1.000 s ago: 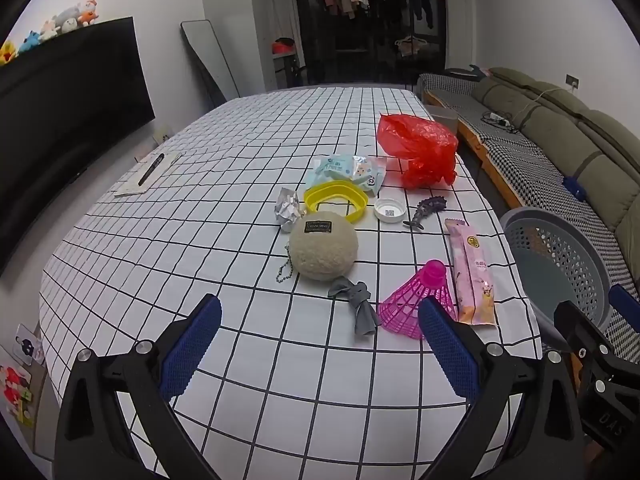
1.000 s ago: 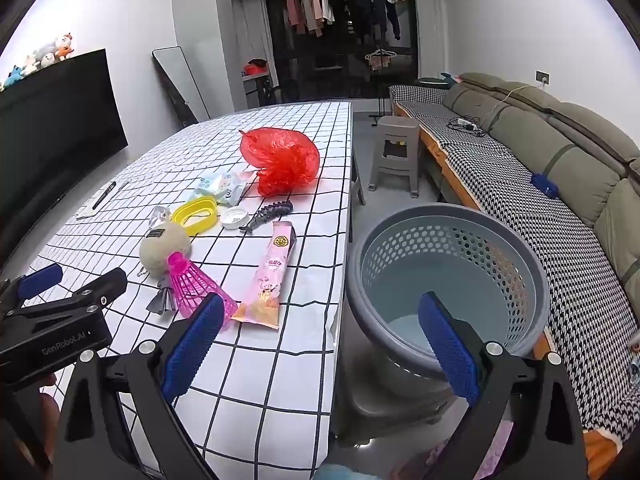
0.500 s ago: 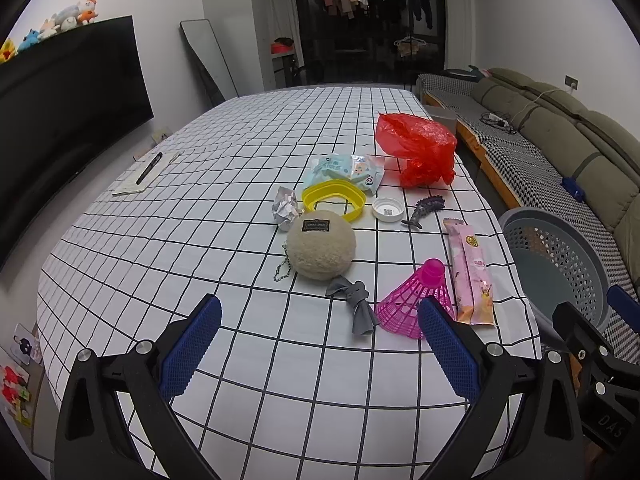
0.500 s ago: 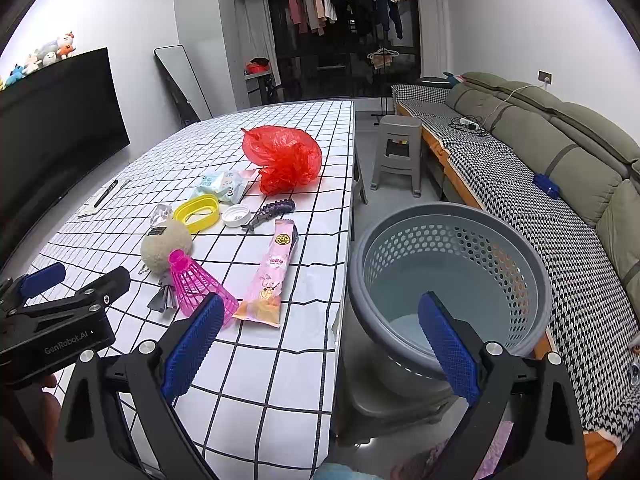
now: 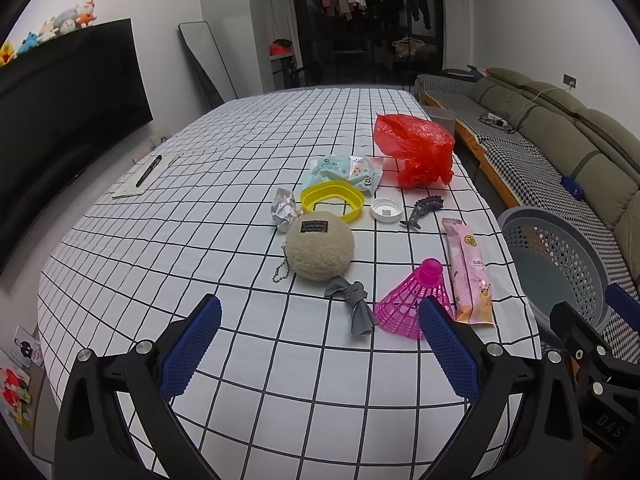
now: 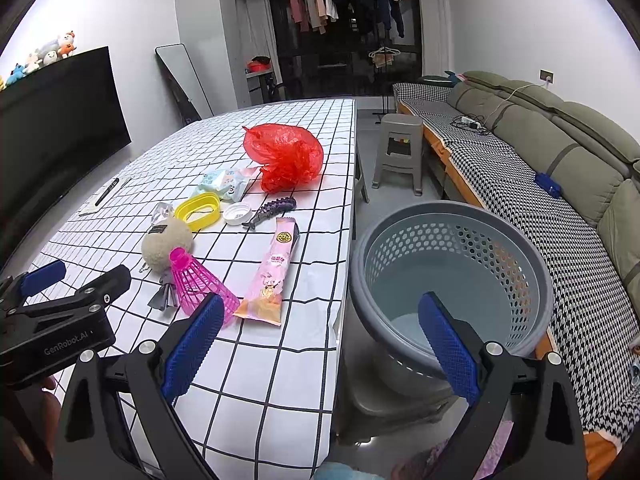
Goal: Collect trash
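Grippers: left (image 5: 318, 344) and right (image 6: 320, 344) both spread wide, holding nothing. Trash — wrapper (image 5: 469, 270), red bag (image 5: 414, 150), foil ball (image 5: 285, 210), possibly paper — near tabletop's (image 5: 160, 240) right edge; basket (image 6: 452, 280) on floor just beside.

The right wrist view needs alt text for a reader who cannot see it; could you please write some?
The open right gripper hovers over the edge of a checked table, beside a grey basket on the floor. On the table lie a pink shuttlecock, a pink snack packet, a plush ball and a red plastic bag. The left gripper shows at left.
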`<action>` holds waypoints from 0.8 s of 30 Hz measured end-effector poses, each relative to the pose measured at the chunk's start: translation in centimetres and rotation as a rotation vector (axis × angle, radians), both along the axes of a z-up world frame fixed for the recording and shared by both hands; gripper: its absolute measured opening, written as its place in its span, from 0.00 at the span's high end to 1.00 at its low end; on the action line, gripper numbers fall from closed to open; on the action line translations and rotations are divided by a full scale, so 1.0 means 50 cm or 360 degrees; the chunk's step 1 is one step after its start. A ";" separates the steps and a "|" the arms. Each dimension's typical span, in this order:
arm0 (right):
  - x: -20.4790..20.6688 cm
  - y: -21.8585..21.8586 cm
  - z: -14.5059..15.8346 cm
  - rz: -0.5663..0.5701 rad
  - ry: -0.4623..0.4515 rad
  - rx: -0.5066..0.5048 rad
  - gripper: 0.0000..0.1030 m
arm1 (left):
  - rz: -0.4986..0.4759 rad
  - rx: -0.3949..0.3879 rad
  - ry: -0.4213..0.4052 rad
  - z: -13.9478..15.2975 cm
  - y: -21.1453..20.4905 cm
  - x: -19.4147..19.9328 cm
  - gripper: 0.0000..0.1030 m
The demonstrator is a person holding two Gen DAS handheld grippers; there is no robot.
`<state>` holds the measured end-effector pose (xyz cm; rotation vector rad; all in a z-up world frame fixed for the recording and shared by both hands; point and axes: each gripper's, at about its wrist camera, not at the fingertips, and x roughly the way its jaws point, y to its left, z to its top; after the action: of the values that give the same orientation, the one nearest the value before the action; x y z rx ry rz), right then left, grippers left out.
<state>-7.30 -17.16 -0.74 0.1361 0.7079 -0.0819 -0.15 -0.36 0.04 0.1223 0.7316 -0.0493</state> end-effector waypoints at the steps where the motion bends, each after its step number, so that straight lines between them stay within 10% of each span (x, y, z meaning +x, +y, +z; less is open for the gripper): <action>1: 0.001 0.000 0.000 0.0000 0.0000 0.0000 0.10 | -0.0001 -0.0001 0.0000 0.000 0.000 0.000 0.06; 24: 0.002 0.000 0.000 0.0010 0.0000 0.0003 0.10 | 0.0000 0.0007 0.0023 -0.010 -0.003 0.006 0.06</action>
<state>-7.21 -17.18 -0.76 0.1356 0.7082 -0.0754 0.16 -0.50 -0.48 0.1265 0.7461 -0.0487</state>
